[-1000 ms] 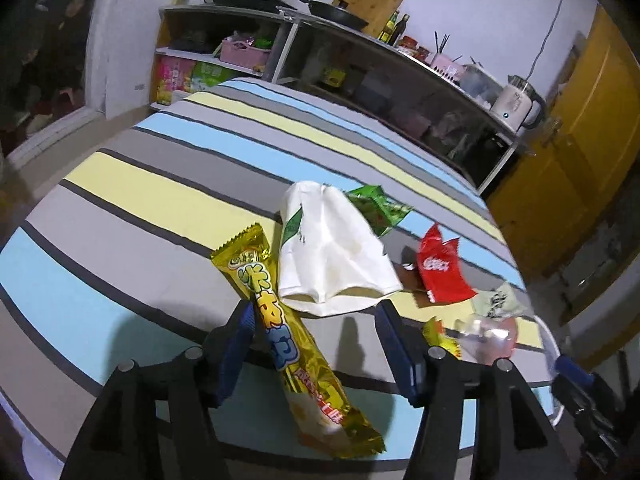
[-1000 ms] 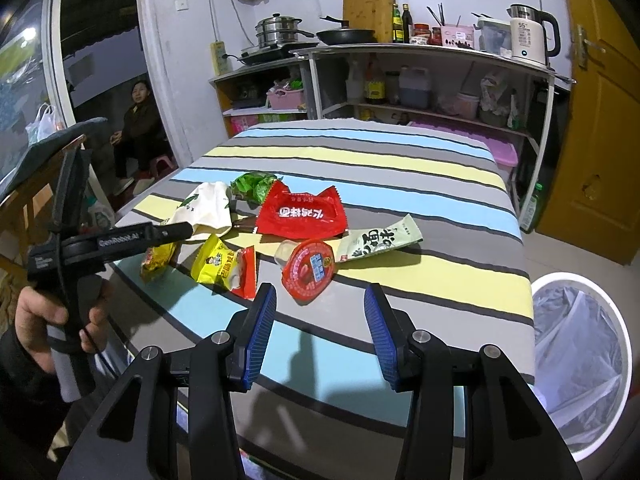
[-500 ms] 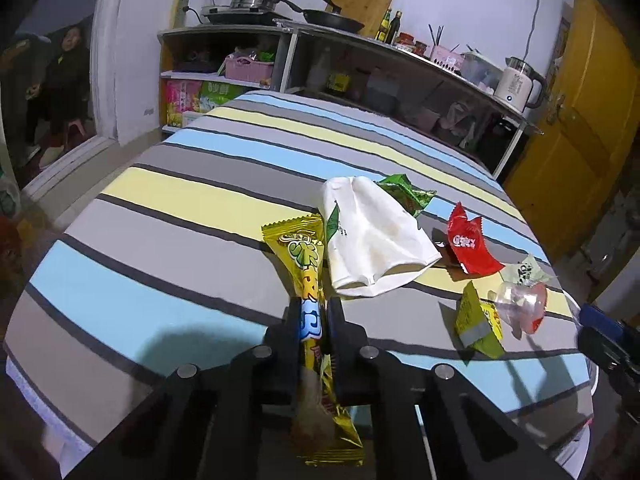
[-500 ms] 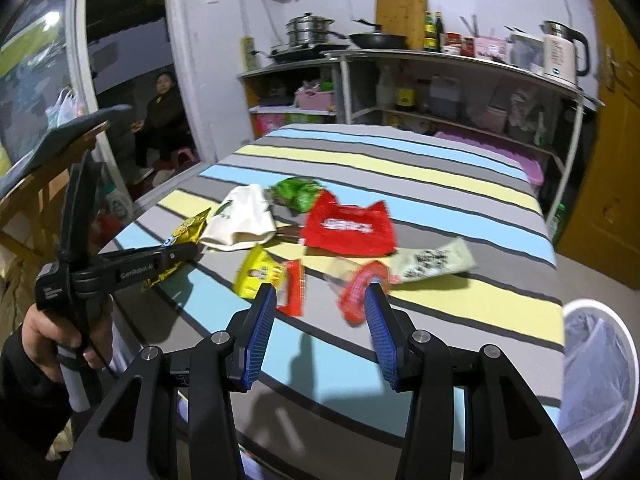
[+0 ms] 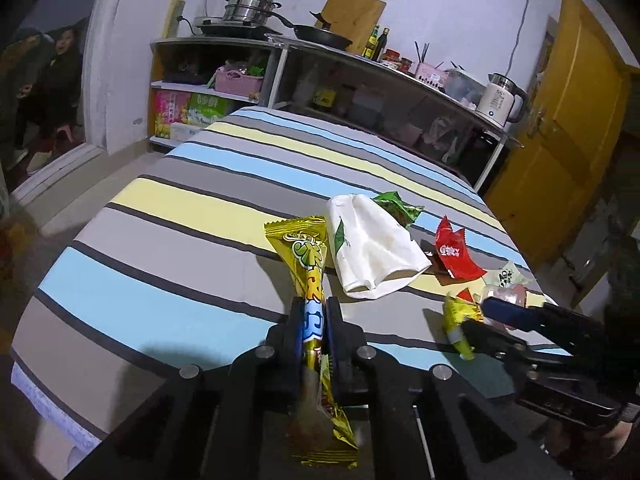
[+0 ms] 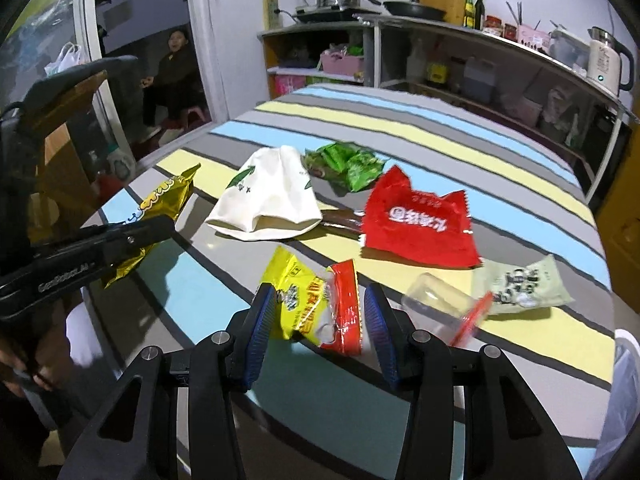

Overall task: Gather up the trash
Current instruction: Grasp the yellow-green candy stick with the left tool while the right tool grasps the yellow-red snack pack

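Observation:
A long yellow snack wrapper [image 5: 306, 252] is pinched between the pads of my left gripper [image 5: 314, 308], its tail hanging below the fingers. The right wrist view shows that left gripper [image 6: 132, 236] at the table's left edge, shut on the same yellow wrapper [image 6: 164, 204]. My right gripper [image 6: 319, 296] stands open, low over the table, with a yellow and red packet [image 6: 304, 292] lying between its blue pads, which are not pressing on it. The left wrist view has the right gripper [image 5: 480, 314] at the right, by that packet [image 5: 460, 316].
On the striped table [image 6: 460, 140] lie a white paper bag [image 6: 268, 196], a green wrapper [image 6: 348, 162], a red wrapper [image 6: 416, 220], a clear cup [image 6: 444, 300] and a pale green packet [image 6: 520, 284]. A bin with a liner [image 6: 624, 380] stands at the right. A person sits in the doorway [image 6: 172, 76].
My left gripper has shut on the long yellow wrapper and drawn it back a little. My right gripper has swung left and down, from the clear cup to the yellow and red packet.

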Available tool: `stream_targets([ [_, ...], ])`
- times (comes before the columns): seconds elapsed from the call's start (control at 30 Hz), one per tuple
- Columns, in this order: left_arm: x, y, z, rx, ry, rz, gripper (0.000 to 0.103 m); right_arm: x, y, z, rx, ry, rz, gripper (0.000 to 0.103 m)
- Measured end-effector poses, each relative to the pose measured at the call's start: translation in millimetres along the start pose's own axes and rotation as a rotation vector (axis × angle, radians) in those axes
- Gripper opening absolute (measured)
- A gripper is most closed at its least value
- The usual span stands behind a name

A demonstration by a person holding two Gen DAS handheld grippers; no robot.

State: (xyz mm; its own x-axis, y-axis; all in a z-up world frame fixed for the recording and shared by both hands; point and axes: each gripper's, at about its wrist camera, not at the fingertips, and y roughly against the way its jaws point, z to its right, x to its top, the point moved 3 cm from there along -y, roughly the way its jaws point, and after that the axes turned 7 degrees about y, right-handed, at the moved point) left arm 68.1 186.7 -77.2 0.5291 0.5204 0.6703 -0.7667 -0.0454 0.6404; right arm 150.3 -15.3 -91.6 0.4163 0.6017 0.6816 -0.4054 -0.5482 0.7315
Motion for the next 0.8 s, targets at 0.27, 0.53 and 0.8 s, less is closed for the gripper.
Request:
stream_targets([
  [0.27, -0.3, -3.5, -4.9, -0.01, 0.006, -0.011, 0.009, -0.3, -15.4, -7.8, 0.021, 0.008, -0.053, 0.038],
  [0.53, -1.4, 0.0, 2.3, -0.023, -0.013, -0.01, 0.009, 1.1, -8.1, -3.8, 0.012, -0.014, -0.037, 0.026],
  [0.8, 0.1, 10.7, 27.4, -0.056, -0.065, 0.002, 0.009, -0.1, 21.2, 3.8, -0.004, -0.045, 0.021, 0.026],
])
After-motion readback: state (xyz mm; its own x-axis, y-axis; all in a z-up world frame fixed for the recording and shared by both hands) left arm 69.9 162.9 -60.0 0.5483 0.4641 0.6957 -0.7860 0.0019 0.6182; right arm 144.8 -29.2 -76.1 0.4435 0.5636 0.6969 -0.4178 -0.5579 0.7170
